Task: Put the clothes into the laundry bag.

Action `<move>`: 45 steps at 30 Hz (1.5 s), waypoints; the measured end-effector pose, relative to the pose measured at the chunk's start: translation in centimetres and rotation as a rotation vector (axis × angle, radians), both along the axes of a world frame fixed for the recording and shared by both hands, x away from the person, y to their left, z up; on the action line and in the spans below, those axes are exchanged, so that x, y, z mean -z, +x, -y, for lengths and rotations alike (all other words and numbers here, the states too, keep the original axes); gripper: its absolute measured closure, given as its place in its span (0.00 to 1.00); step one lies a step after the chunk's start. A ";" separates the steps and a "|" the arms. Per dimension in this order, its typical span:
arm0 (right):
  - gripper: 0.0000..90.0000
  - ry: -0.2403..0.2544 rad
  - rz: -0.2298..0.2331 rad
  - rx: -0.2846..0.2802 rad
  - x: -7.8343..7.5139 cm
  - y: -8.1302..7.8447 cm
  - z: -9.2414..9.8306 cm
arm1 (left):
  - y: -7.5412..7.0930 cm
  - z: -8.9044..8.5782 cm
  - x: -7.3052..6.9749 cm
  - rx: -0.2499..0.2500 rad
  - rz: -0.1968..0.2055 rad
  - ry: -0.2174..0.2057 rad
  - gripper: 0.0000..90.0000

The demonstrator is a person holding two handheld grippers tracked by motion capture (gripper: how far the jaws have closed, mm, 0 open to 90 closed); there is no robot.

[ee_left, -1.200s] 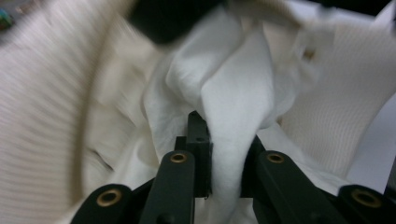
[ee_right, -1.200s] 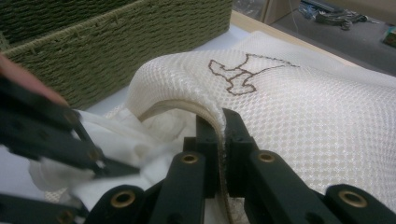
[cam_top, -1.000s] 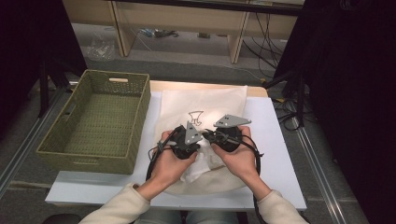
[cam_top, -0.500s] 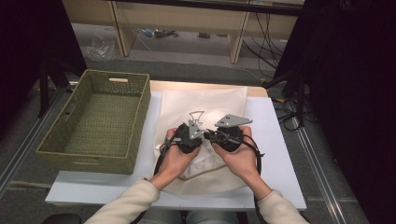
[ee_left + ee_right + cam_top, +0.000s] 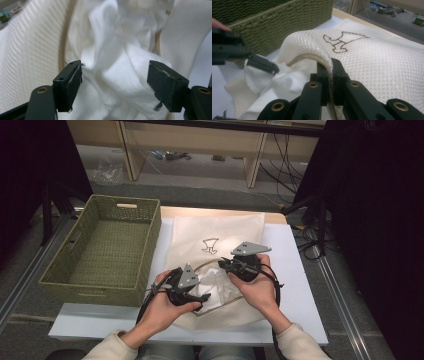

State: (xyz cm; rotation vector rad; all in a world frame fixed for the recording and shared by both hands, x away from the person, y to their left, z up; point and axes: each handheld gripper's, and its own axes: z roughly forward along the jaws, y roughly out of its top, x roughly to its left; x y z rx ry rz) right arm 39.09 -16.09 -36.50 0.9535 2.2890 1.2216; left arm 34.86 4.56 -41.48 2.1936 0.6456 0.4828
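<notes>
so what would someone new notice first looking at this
Probably the two hands at mid-table working a cream mesh bag: the right gripper is clamped on the bag's rim, holding its mouth open. The left gripper, jaws just opened, sits around white cloth tucked in the mouth. A green woven basket stands at the left.

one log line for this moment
left gripper: just opened, white cloth between jaws | right gripper: shut on mesh bag rim

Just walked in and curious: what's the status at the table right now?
Right gripper shut on mesh bag rim. Left gripper jaws just opened, white cloth loose between them, half in the bag. Basket alongside, nothing blocking.
</notes>
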 end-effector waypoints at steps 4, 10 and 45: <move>0.97 -0.013 -0.001 0.000 0.0 -0.1 -0.1 | 1.2 1.0 2.0 -0.008 -0.068 0.047 0.53; 0.97 -0.009 -0.016 -0.005 0.1 -0.2 -0.2 | 3.2 2.8 3.7 -0.034 -0.129 0.036 0.80; 0.97 0.000 -0.009 -0.001 0.0 -0.2 -0.1 | 2.7 3.0 1.1 -0.040 0.008 -0.046 0.53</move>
